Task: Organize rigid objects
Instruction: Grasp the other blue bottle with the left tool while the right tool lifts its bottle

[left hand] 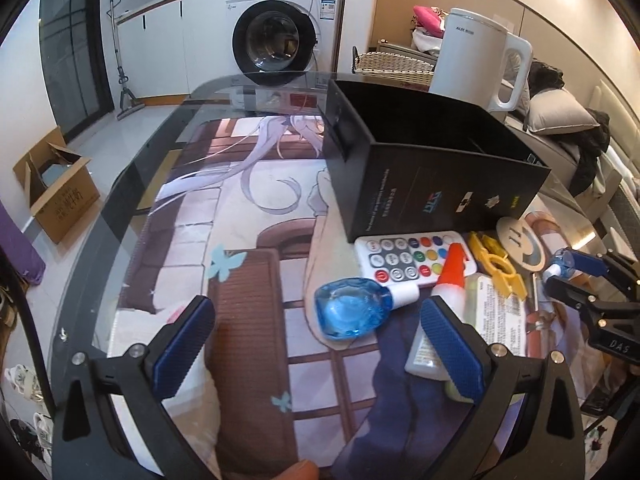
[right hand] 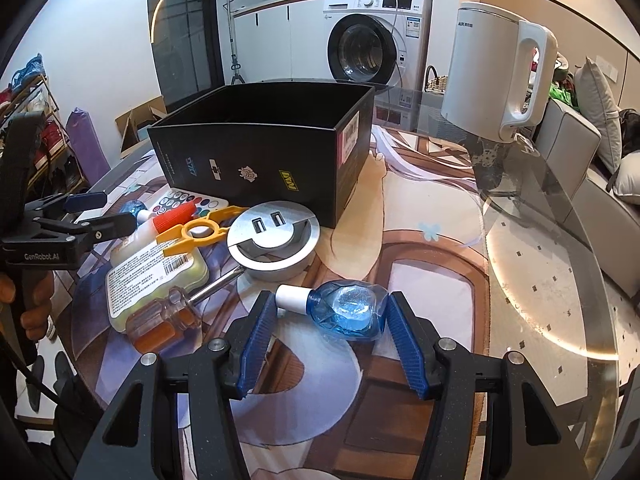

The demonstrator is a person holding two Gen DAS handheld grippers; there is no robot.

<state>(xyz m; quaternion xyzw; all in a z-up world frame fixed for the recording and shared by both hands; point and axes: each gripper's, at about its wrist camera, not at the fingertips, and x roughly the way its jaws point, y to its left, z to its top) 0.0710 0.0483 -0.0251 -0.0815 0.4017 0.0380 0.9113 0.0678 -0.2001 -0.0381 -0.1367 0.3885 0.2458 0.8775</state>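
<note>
Tabletop mat: right gripper [right hand: 328, 322] clamps blue bottle [right hand: 344, 310] between its pads

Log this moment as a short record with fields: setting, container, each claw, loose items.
setting: glass table with printed mat
container: black box, open top, upright
right claw: shut on blue bottle at mat level
left claw: open, nothing between its pads; second blue bottle ahead
loose items: remote, glue, yellow tool, screwdriver, round USB hub
behind: white kettle
</note>
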